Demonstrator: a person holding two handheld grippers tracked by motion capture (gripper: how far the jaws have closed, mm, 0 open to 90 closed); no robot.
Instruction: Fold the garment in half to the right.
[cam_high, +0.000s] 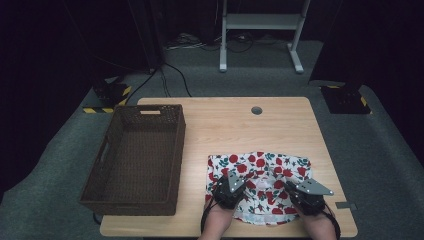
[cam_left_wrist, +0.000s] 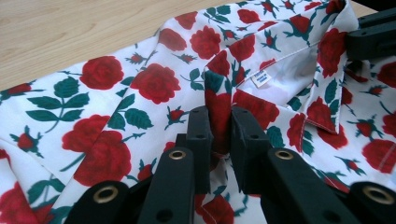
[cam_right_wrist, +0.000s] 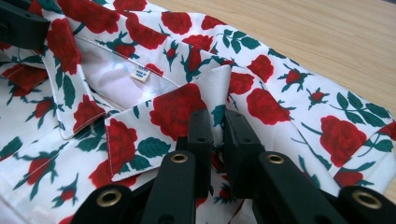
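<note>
1. Lying on the near right part of the wooden surface (cam_high: 280, 125), a white shirt (cam_high: 260, 170) printed with red roses and green leaves is spread mostly flat, its collar toward the person.
2. Clamped on a raised pinch of the shirt's fabric, the left gripper (cam_left_wrist: 219, 135) has its two black jaws close together, with a ridge of rose-printed cloth standing up between them, just beside the collar opening.
3. Likewise, the right gripper (cam_right_wrist: 218, 133) is closed on a fold of cloth on the other side of the collar, the fabric peaking between its jaws.
4. From the high view, the left gripper (cam_high: 229, 192) and the right gripper (cam_high: 305, 196) sit side by side over the near half of the shirt, each held in a hand coming in from the bottom edge.
5. A small white label (cam_left_wrist: 261, 78) shows inside the neck of the shirt, between the two grips; the same label (cam_right_wrist: 141, 73) appears in the right gripper view.
6. The collar (cam_right_wrist: 74, 112) lies folded outward, its stitched edge visible.
7. A dark woven basket (cam_high: 137, 160) stands on the left part of the surface, apart from the shirt.
8. A round hole (cam_high: 256, 110) is set in the surface near its far edge.
</note>
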